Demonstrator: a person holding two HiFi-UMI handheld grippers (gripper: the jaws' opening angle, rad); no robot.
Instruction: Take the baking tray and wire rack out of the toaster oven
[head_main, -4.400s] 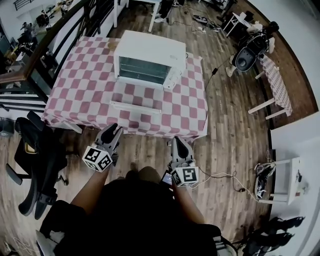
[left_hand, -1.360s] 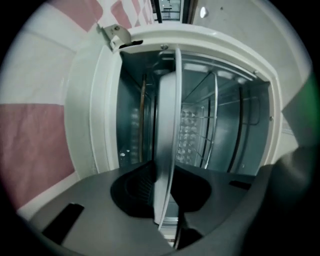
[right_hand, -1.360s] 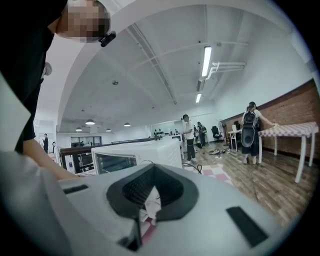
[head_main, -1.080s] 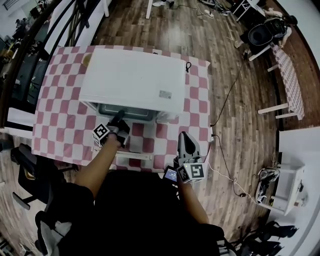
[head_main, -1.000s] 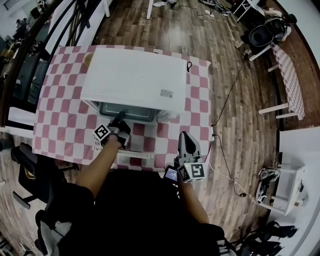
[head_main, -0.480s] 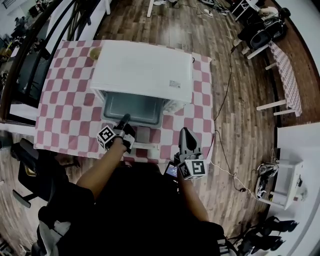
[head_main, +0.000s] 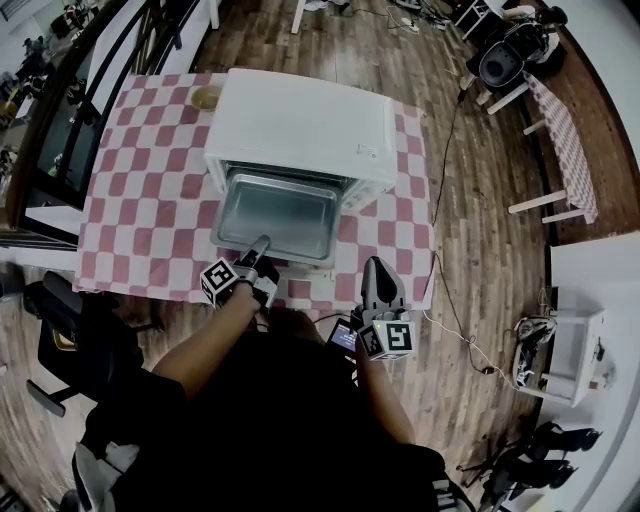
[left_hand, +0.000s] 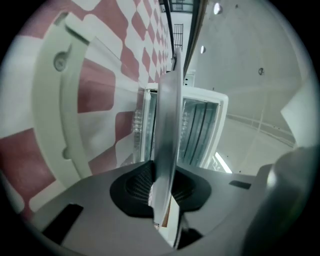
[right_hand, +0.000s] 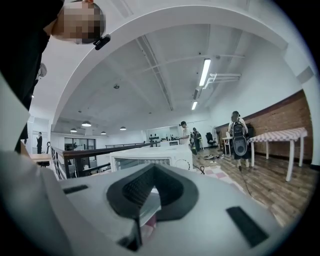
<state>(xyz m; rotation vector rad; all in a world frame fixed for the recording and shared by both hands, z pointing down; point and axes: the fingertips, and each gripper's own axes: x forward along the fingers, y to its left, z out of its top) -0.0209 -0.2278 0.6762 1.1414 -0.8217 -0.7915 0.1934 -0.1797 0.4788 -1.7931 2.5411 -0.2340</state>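
Cannot make out any wire rack inside the toaster oven, its interior covered by its own top. Cannot see how far the baking tray's rear reaches inside. Cannot identify the small round yellowish thing near the counter's far edge. Cannot follow the counter's near edge behind the left hand-held gripper.

The left arm, forearm bare, stretches forward toward the open front of the toaster oven. The left gripper is turned on its side, 1 of its 2 fingers above and 1 below the near rim of the baking tray, clamped on it. The right gripper is held close to the body, right of the oven's front and well apart from it, pointing level, fingers together on nothing.
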